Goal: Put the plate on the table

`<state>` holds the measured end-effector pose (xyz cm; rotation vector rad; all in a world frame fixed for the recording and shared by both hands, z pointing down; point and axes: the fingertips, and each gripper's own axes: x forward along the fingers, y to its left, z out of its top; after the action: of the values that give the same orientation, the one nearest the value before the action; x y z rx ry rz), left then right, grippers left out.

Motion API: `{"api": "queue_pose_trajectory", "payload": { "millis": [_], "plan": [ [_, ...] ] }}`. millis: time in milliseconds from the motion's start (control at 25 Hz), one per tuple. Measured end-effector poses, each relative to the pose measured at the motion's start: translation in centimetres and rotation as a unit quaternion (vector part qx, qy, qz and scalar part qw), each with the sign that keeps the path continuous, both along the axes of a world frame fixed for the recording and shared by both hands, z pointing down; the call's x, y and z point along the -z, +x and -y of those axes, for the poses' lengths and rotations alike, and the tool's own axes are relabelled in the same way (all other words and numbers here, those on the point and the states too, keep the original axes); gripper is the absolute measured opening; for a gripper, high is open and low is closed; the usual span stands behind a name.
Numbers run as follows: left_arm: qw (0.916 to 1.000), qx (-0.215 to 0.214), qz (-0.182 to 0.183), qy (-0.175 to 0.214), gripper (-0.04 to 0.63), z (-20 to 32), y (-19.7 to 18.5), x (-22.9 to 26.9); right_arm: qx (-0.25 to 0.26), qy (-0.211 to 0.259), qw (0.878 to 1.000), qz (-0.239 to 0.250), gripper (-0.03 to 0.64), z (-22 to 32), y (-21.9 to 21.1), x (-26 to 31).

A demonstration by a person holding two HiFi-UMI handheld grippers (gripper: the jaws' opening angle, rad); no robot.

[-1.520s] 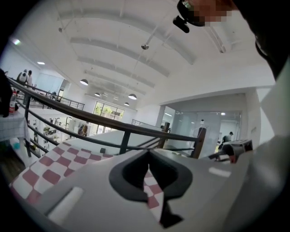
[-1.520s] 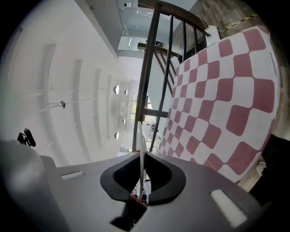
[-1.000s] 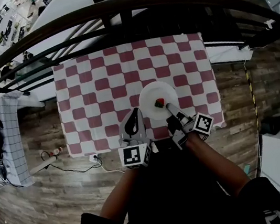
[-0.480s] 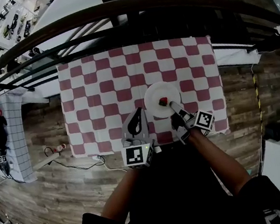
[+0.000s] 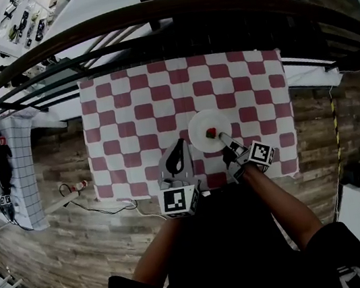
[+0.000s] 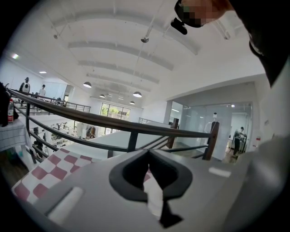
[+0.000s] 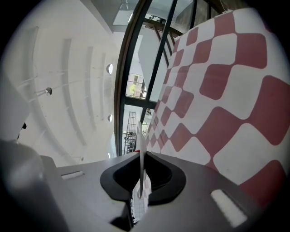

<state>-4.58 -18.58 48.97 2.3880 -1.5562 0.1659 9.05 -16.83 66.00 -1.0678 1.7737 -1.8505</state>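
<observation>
Counted on the red-and-white checked cloth (image 5: 133,107): one white plate (image 5: 201,122), one small red thing (image 5: 211,132) on it. Two grippers, the left gripper (image 5: 178,144) at 7 o'clock of the plate, the right gripper (image 5: 221,138) at 5 o'clock. Two marker cubes (image 5: 178,200) (image 5: 261,154), one per gripper. One grid-patterned cloth (image 5: 20,167) out at 9 o'clock

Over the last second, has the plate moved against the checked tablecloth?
Yes. The plate, in the right gripper, covers fewer squares of the checked tablecloth and sits farther from its near edge: likely lowering toward it.
</observation>
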Motion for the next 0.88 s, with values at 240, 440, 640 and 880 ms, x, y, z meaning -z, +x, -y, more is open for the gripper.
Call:
{"api": "queue_pose_trajectory", "payload": {
  "millis": [240, 440, 640, 880],
  "plan": [
    [0.9999, 0.017, -0.002, -0.004, 0.011, 0.3, -1.3, 0.3, -0.018, -0.019, 1.000, -0.010, 0.017, 0.6, 0.6, -2.7],
    [0.9998, 0.014, 0.002, -0.014, 0.011, 0.2, -1.3, -0.4, -0.012, -0.042, 0.999, -0.020, 0.017, 0.2, 0.8, -4.7],
    [0.9998, 0.010, -0.002, -0.016, 0.011, 0.6, -0.9, -0.4, 0.006, -0.050, 0.999, -0.006, 0.017, 0.0, 0.2, -6.7],
    [0.9998, 0.007, 0.002, -0.016, 0.011, 0.6, -0.6, -0.3, 0.030, -0.038, 0.998, -0.030, 0.018, -0.2, 0.0, -7.9]
  ]
}}
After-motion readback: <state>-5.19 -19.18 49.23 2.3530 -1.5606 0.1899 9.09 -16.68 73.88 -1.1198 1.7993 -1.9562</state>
